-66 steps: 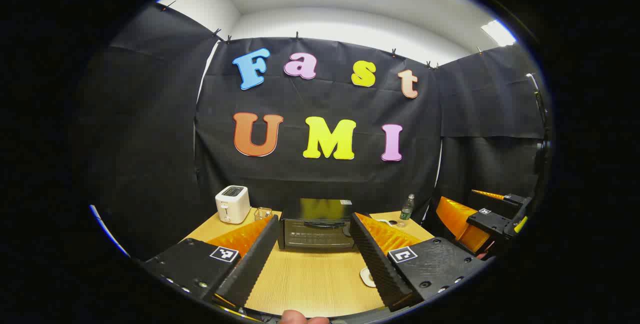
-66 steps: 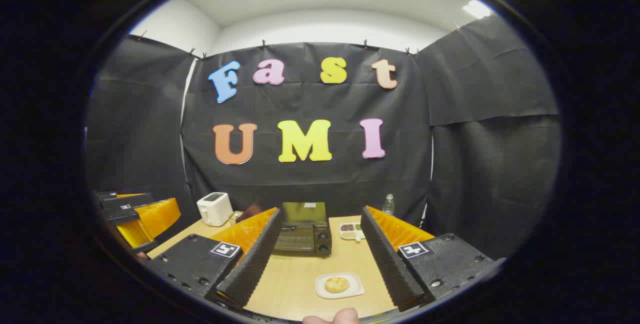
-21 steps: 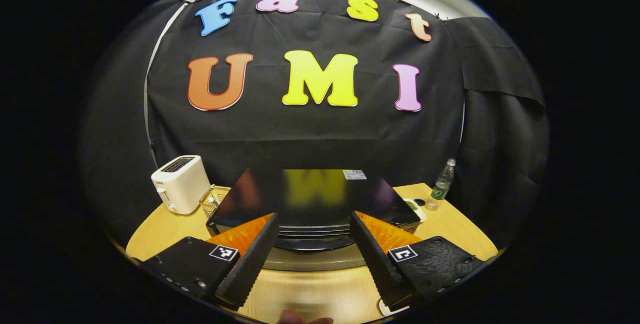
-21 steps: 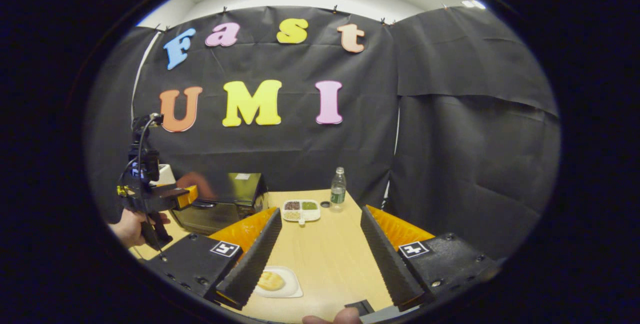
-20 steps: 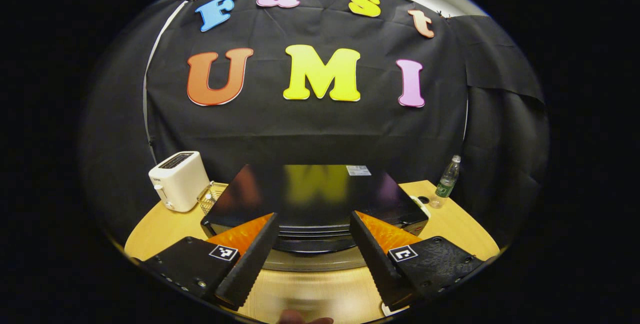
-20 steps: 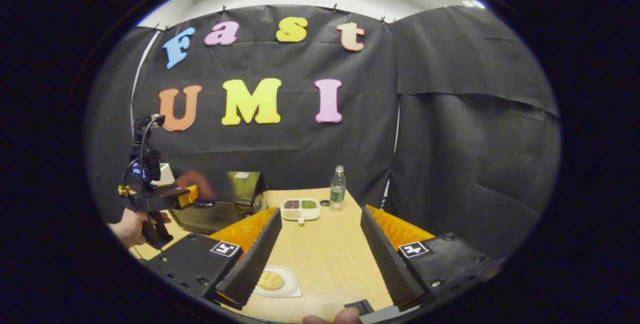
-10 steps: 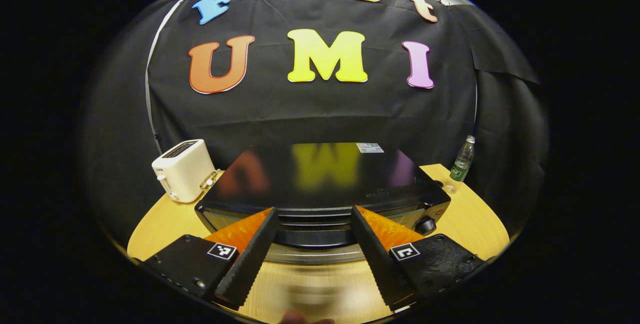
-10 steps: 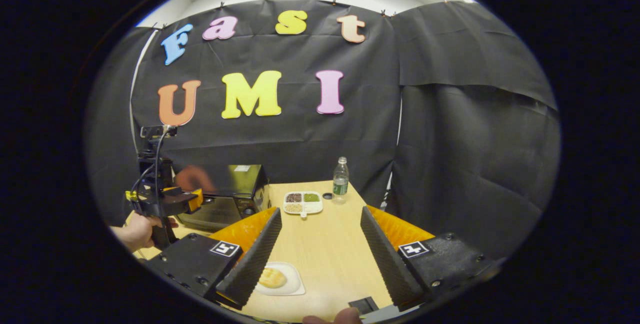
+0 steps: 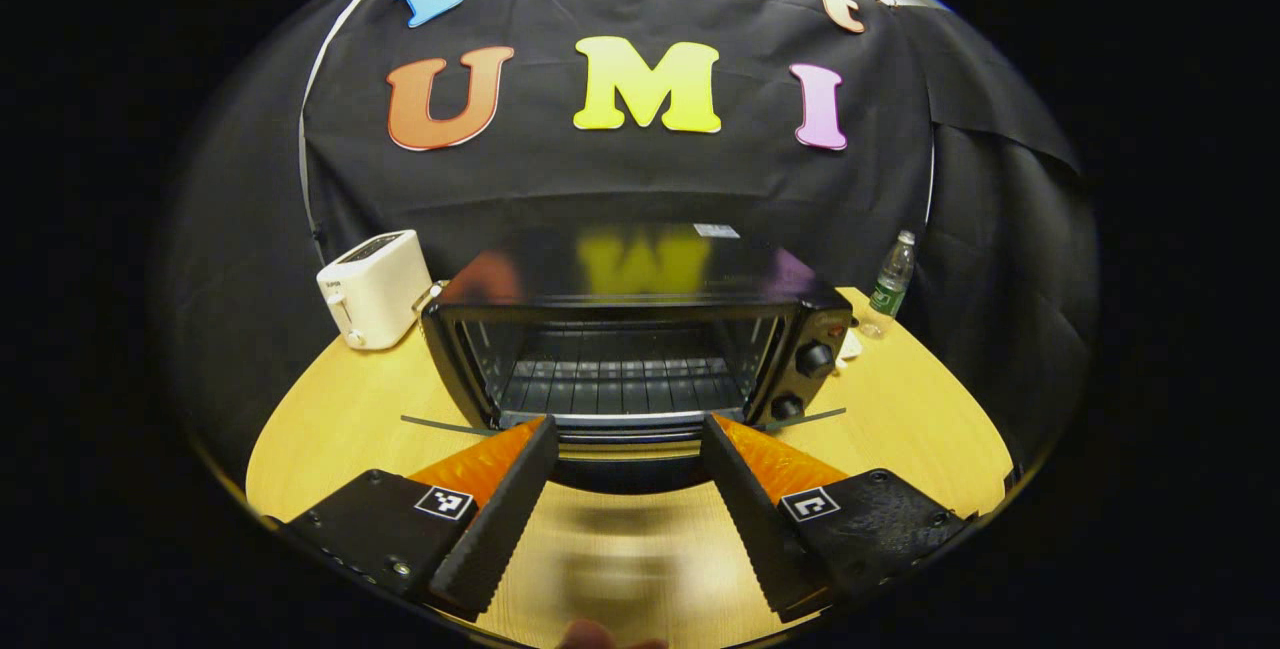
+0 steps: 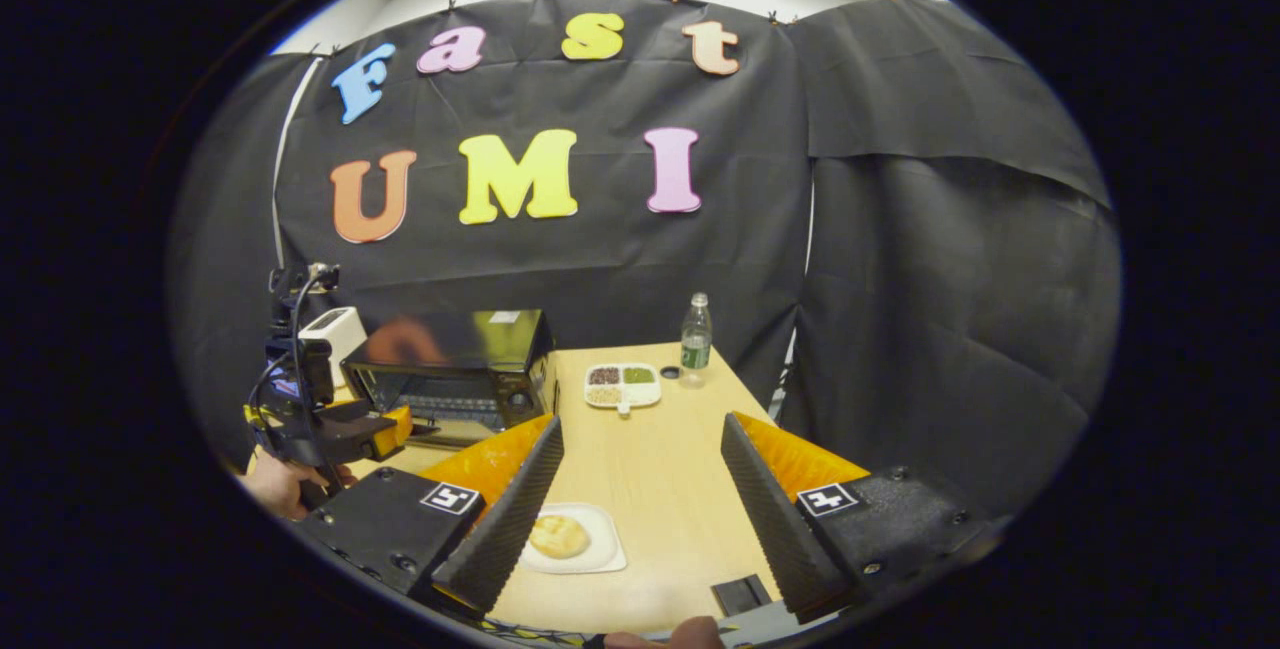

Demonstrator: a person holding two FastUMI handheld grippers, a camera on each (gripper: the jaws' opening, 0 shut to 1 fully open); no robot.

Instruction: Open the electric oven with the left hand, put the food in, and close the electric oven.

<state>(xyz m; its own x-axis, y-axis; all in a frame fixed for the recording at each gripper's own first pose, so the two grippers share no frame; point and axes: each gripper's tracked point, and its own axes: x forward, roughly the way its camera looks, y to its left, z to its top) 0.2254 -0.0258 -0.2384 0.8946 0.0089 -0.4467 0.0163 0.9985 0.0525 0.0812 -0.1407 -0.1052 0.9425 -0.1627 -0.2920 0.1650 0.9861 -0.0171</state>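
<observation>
The black electric oven (image 9: 640, 329) stands open in the left gripper view, its door swung down and seen almost edge-on, with the wire rack (image 9: 620, 384) bare inside. The dark door handle (image 9: 625, 474) lies between the fingers of my left gripper (image 9: 628, 426), whose jaws stand wide apart and do not press on it. In the right gripper view a bun (image 10: 558, 534) rests on a white plate (image 10: 606, 554) on the table, just inside the left finger of my open right gripper (image 10: 640, 434). There the left gripper (image 10: 340, 429) and its hand (image 10: 275, 484) are at the oven (image 10: 450, 354).
A white toaster (image 9: 372, 287) stands left of the oven and a water bottle (image 9: 890, 274) to its right. Beyond the plate a sectioned dish (image 10: 622, 384) lies beside the bottle (image 10: 695, 334). A small black piece (image 10: 740, 592) lies on the wooden table (image 10: 670, 469).
The oven door has come down from nearly shut to fully lowered as my left gripper dropped with the handle. The right gripper has drifted slightly, bringing the plate more into view.
</observation>
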